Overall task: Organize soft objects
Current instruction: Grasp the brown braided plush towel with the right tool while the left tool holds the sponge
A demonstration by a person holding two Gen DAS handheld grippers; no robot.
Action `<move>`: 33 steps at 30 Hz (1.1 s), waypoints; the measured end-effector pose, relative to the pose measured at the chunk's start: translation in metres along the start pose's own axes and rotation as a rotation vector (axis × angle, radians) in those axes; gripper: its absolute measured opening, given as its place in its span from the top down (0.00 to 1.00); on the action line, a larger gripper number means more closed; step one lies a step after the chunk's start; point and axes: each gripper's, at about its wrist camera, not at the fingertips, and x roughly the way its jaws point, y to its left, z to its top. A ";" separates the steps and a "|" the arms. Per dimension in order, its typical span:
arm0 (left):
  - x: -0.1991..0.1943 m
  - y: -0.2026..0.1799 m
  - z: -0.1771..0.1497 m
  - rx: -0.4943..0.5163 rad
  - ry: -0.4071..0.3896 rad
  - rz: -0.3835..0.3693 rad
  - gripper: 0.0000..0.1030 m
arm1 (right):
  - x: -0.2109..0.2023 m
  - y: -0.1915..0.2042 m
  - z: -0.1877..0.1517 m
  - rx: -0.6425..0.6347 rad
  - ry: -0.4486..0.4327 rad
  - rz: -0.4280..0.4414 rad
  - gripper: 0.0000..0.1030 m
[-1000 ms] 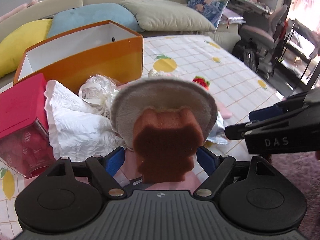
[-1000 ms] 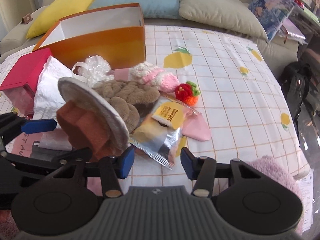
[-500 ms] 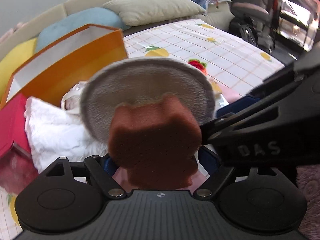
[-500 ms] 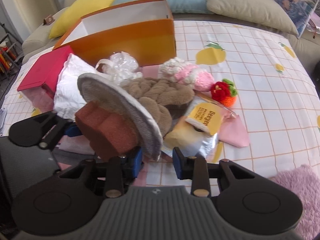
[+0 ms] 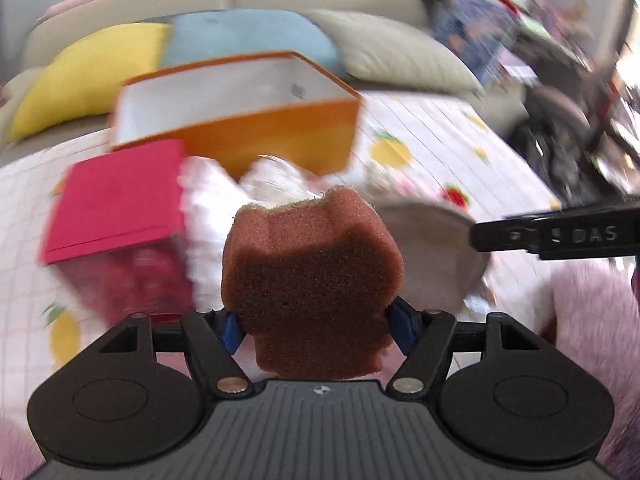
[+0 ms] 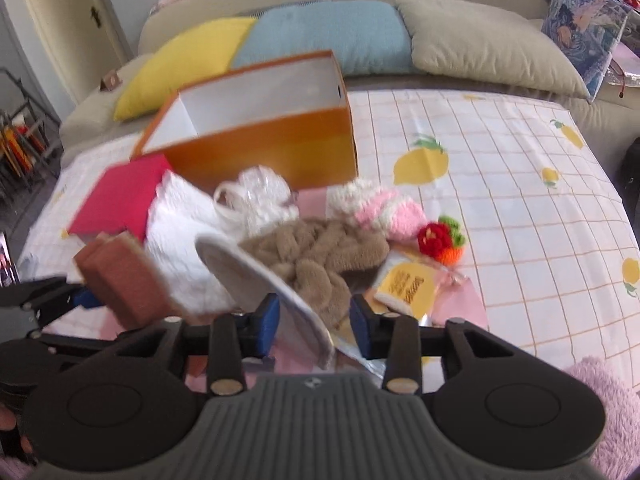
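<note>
My left gripper [image 5: 314, 326] is shut on a brown bear-shaped sponge [image 5: 312, 280], also seen at the left in the right wrist view [image 6: 124, 284]. A round grey pad [image 6: 268, 280] stands on edge between the jaws of my right gripper [image 6: 314, 318]; the jaws stand apart and whether they touch it is unclear. The pad also shows to the right of the sponge in the left wrist view [image 5: 432, 252]. The open orange box [image 6: 260, 132] stands behind the pile. A brown knitted piece [image 6: 320, 256], a pink-and-white knit [image 6: 384, 208] and a crocheted strawberry [image 6: 442, 242] lie on the cloth.
A red box [image 6: 116, 200], a white quilted cloth [image 6: 180, 236], a clear plastic bag [image 6: 256, 196] and a yellow snack packet [image 6: 408, 284] lie in the pile. Cushions [image 6: 320, 36] line the sofa behind. A pink fluffy rug [image 6: 608, 400] is at the right.
The sponge and the grey pad have come apart: my left gripper carried the sponge left and up, and the pad now stands between the right gripper's jaws.
</note>
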 end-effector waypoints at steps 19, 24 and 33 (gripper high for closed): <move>0.005 0.032 0.022 -0.128 0.013 0.060 0.22 | 0.104 0.032 0.007 -0.040 0.156 -0.099 0.34; 0.005 0.030 0.020 -0.135 0.020 0.053 0.22 | 0.109 0.032 0.004 -0.090 0.162 -0.113 0.56; -0.005 0.037 0.016 -0.175 -0.002 0.043 0.22 | 0.075 0.047 0.010 -0.189 0.129 -0.081 0.75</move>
